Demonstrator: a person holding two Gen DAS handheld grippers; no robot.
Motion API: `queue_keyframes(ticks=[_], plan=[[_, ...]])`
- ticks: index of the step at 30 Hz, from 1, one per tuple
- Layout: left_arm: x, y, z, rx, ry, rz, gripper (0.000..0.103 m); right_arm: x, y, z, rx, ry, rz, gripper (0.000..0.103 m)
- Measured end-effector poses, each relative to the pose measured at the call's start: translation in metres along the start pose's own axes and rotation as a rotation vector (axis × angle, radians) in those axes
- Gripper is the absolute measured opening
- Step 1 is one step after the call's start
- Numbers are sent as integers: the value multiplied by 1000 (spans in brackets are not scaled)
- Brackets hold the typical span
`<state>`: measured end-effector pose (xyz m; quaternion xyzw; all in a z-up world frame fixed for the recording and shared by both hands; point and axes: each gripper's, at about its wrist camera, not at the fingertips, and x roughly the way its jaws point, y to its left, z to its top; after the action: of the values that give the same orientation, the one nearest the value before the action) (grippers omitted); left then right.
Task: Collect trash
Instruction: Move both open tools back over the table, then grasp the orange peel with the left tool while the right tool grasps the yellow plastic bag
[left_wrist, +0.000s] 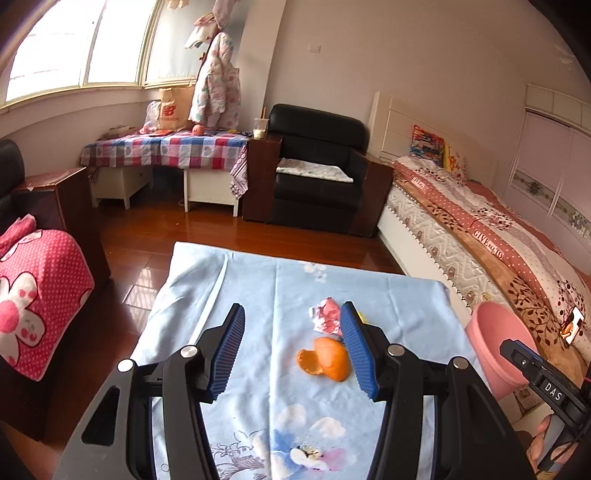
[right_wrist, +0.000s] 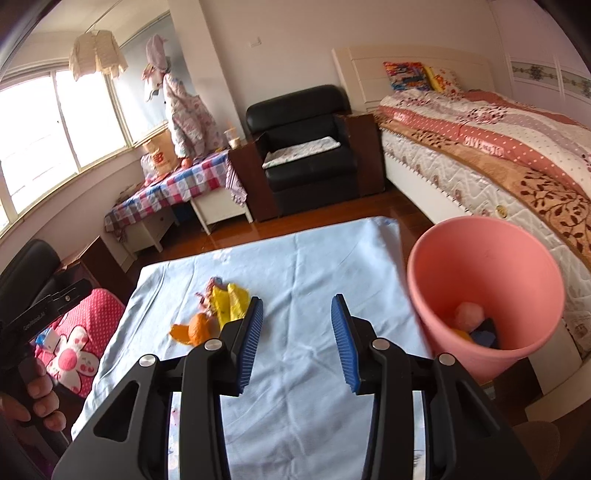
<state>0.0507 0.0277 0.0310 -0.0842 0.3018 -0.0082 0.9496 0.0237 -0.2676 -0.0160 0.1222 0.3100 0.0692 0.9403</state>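
While our left gripper (left_wrist: 292, 347) hung with its jaws spread wide and nothing between the pads, the peel (left_wrist: 327, 357) lay on the blue-clothed tabletop (left_wrist: 236, 280) just ahead, nearer the right-hand finger. A crumpled pink wrapper (left_wrist: 325, 316) sat at twelve o'clock of the peel, almost touching it, and in the right view a yellow scrap (right_wrist: 231, 303) lay beside them. Our right gripper (right_wrist: 297, 339) was parted and empty too; the pink bin (right_wrist: 487, 295), with some trash already inside, hung off the tabletop's edge at two o'clock of it. We judged the peel light, limp and curled, likely slick inside, so best pinched across its raised domed edge. The wrapper looked featherlight and crushable anywhere.
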Motion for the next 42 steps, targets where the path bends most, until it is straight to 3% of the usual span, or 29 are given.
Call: queue_keyframes(ticks=[7,9,12,22,24,27,33,42], plan=[[27,0,-18,10,75,10,53,21,16,-10,-38,56,24,39],[39,-2,-25,16,102,9,40,26,17,-12,-46,70,33,39],[60,-3,-34,23,145,20,32,35,22,-15,-56,91,45,39],[115,-10,-44,4,235,12,28,63,34,-14,-99,149,67,39],[124,-9,-46,-2,252,8,18,72,39,-13,-107,168,91,39],[137,-8,-50,-3,278,8,12,85,47,-13,-108,197,121,39],[143,-3,-50,-25,276,-9,4,113,61,-14,-139,245,130,39],[103,9,-42,-15,185,18,3,141,67,-18,-123,303,112,39]])
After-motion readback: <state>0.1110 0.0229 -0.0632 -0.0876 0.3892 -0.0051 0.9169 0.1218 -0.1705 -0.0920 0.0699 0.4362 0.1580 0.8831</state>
